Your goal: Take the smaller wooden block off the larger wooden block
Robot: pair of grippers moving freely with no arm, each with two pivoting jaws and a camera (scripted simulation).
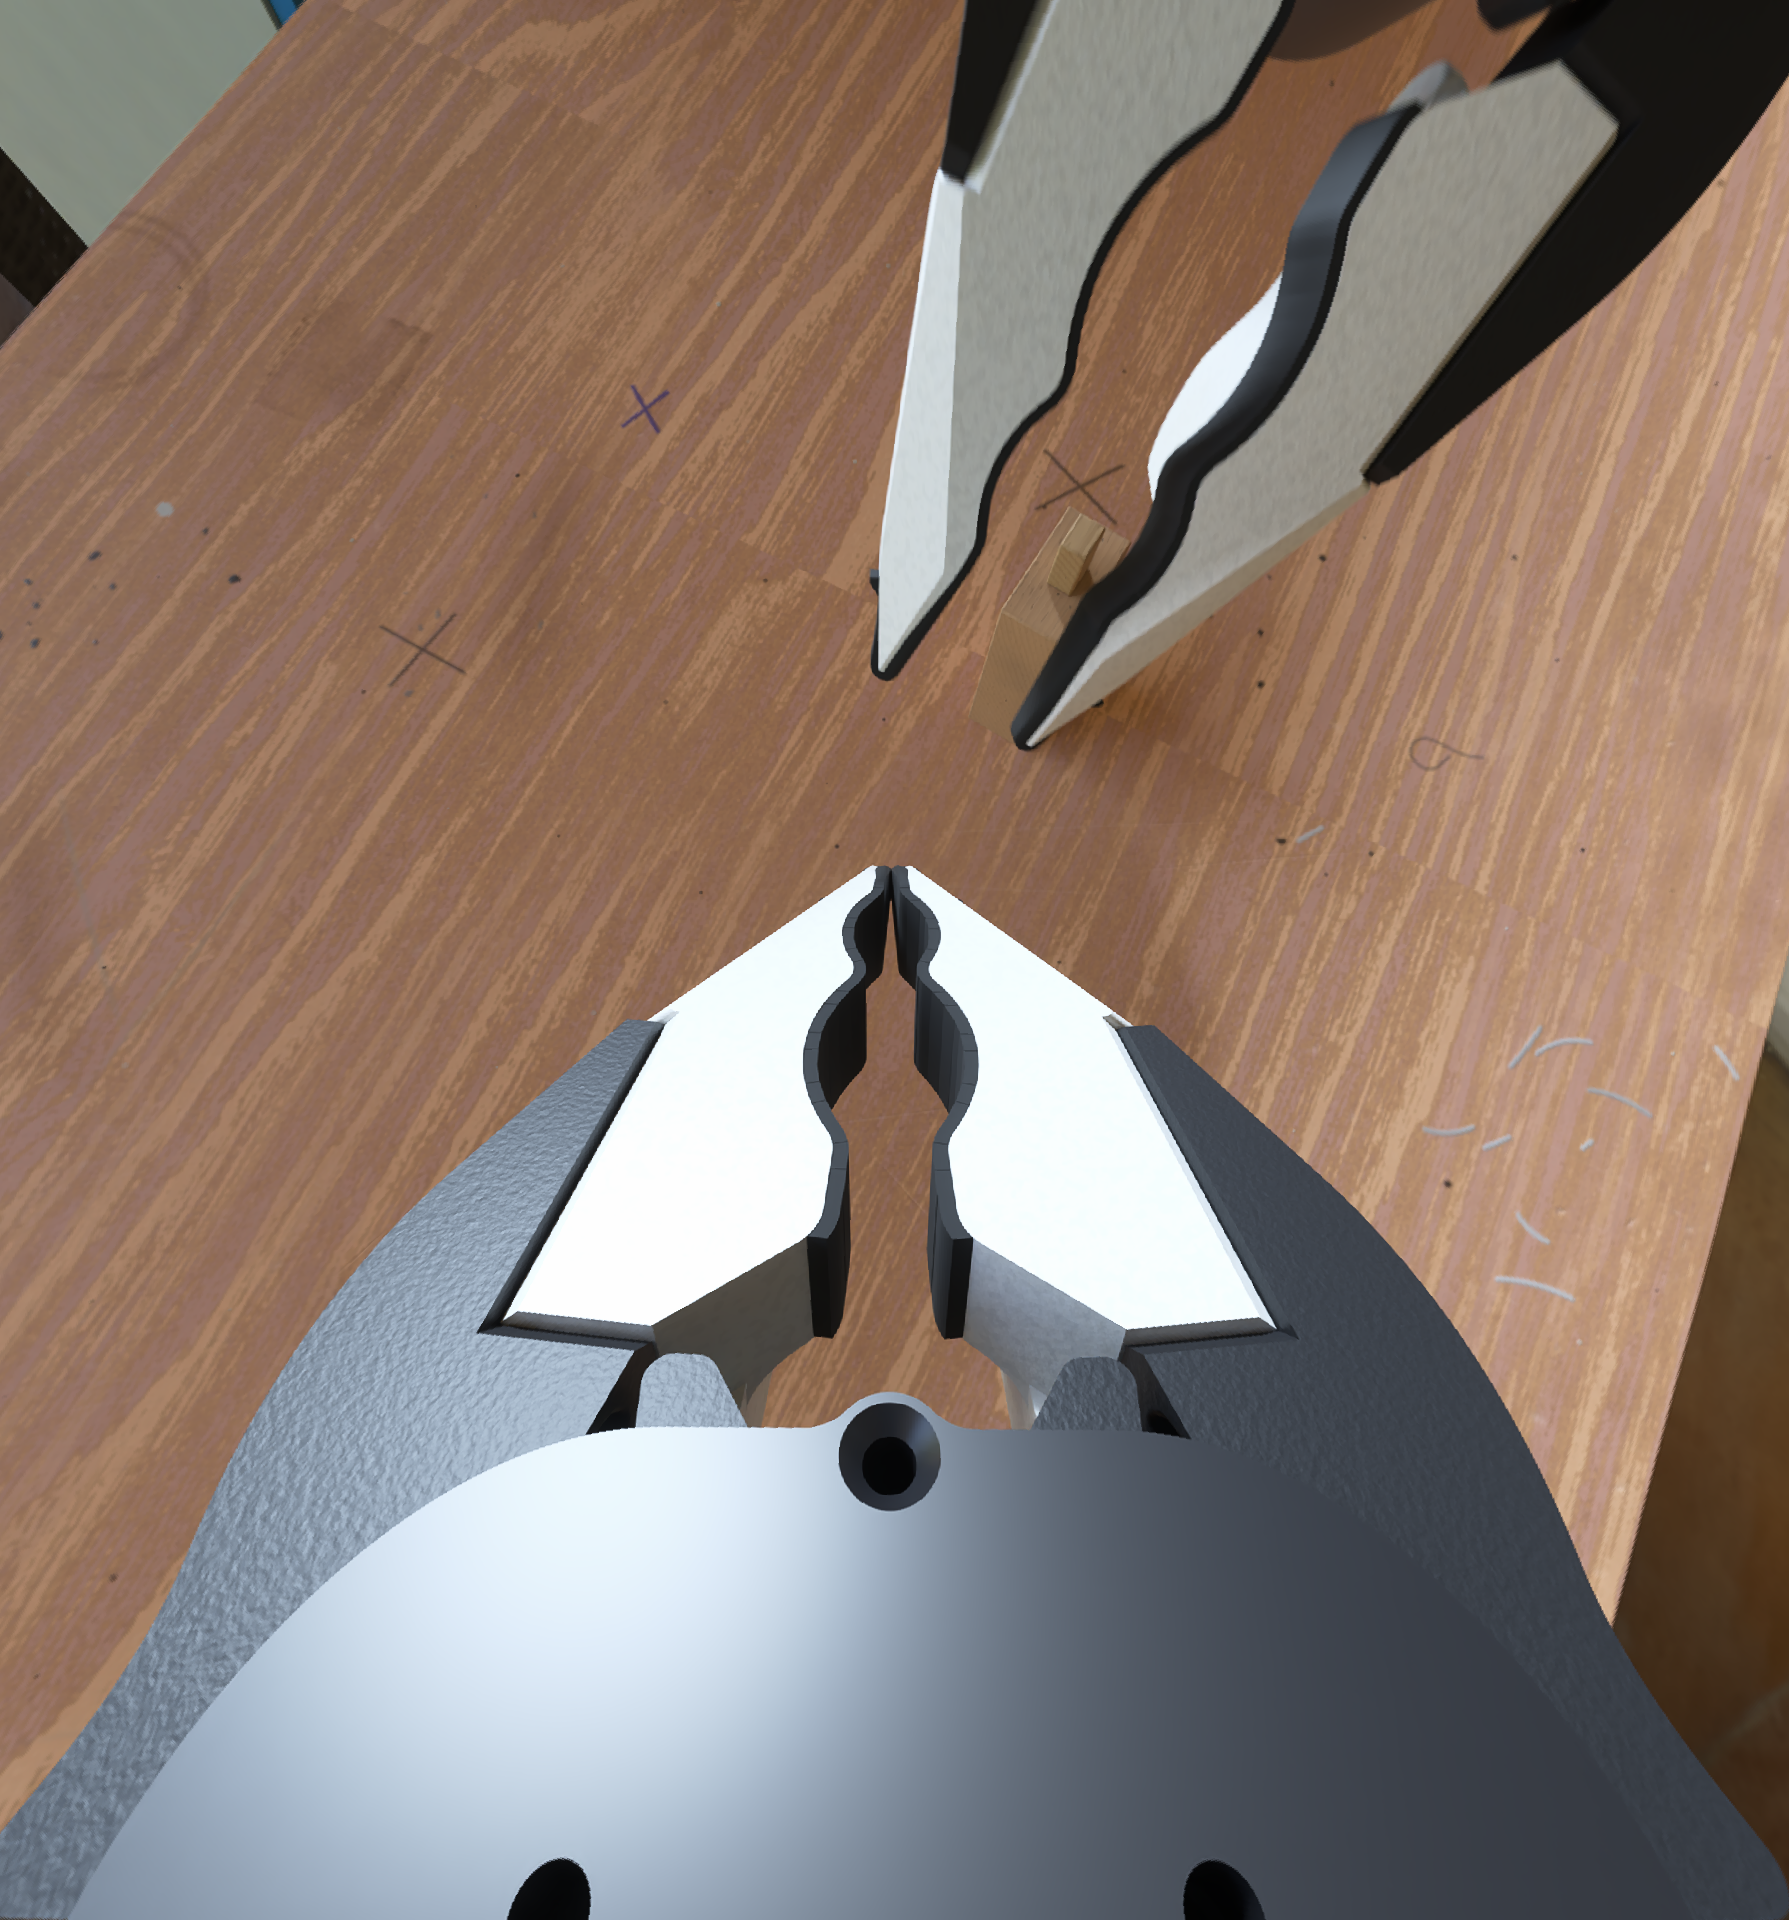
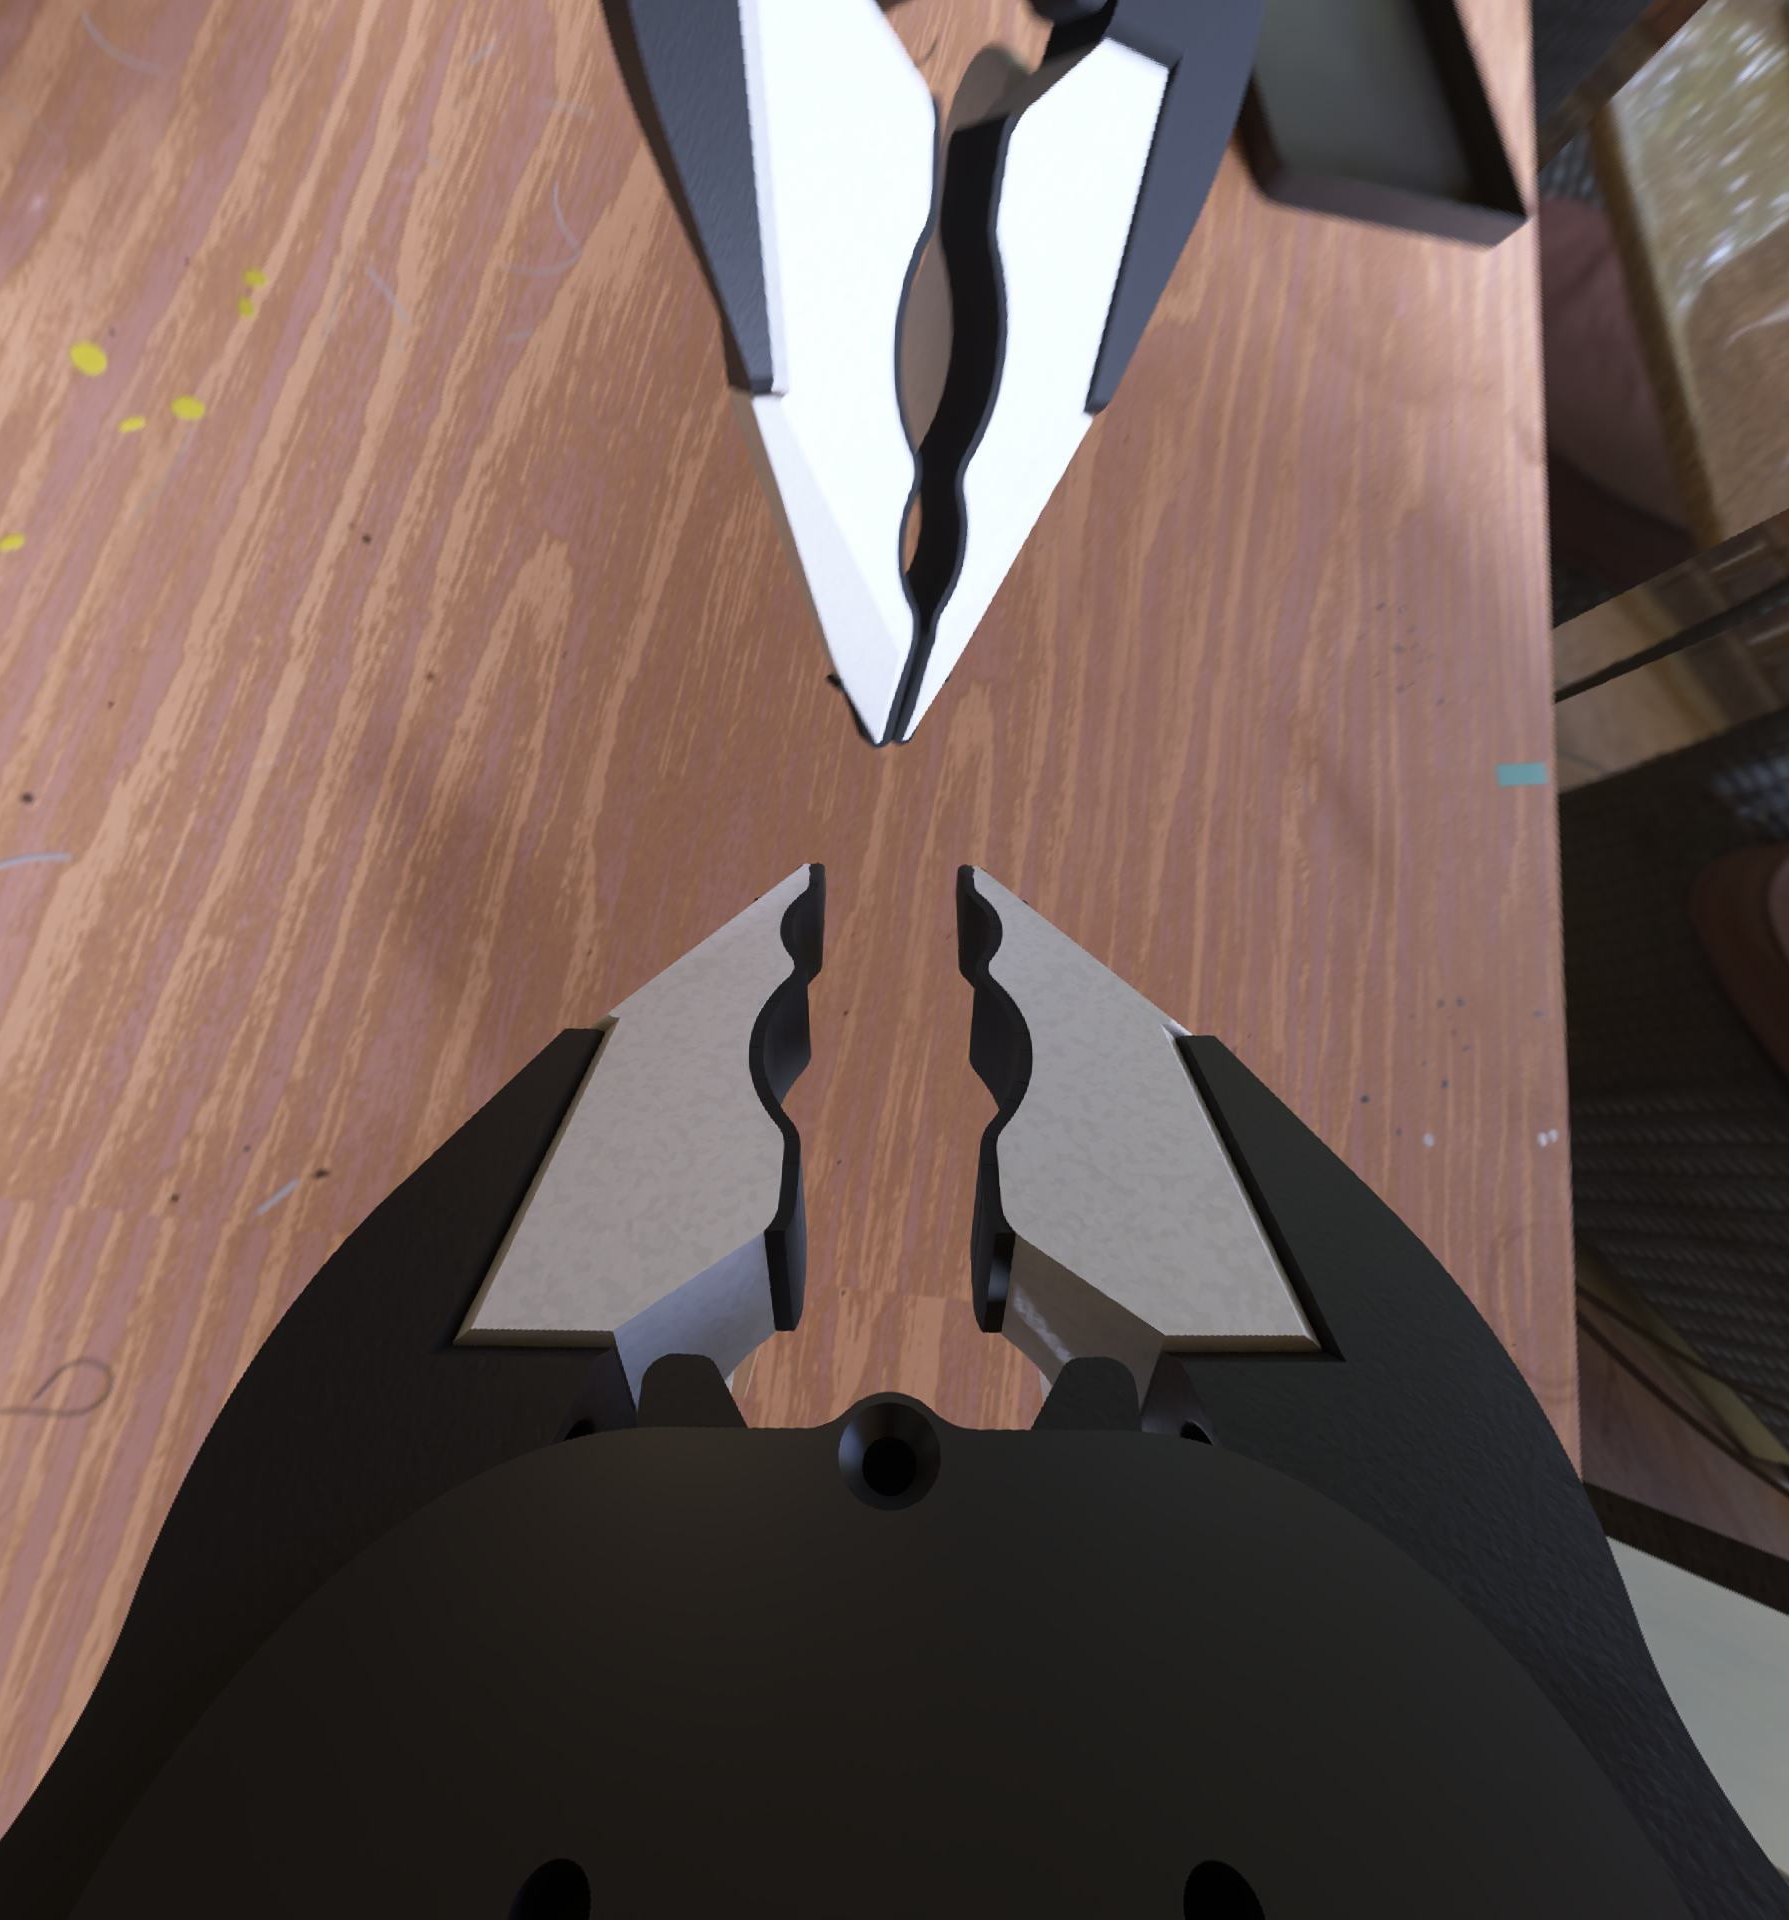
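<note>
Standing between the spread right tongs (image 1: 952, 707), the larger wooden block (image 1: 1025, 644) carries the smaller wooden block (image 1: 1077, 556); left tongs (image 1: 891, 871) pressed together, bare desk (image 1: 454, 935) around.

workshop | scuffed wooden workbench (image 1: 454, 935) | paint specks (image 2: 88, 358), pen crosses (image 1: 422, 649), scratches

The left gripper (image 1: 890, 871) fills the lower centre of its own view, its fingertips pressed together. The right gripper (image 2: 890, 868), black-bodied at the bottom of its view, has its fingers parted with a clear gap. Each shows at the other's upper frame, tips pointing downward.
</note>
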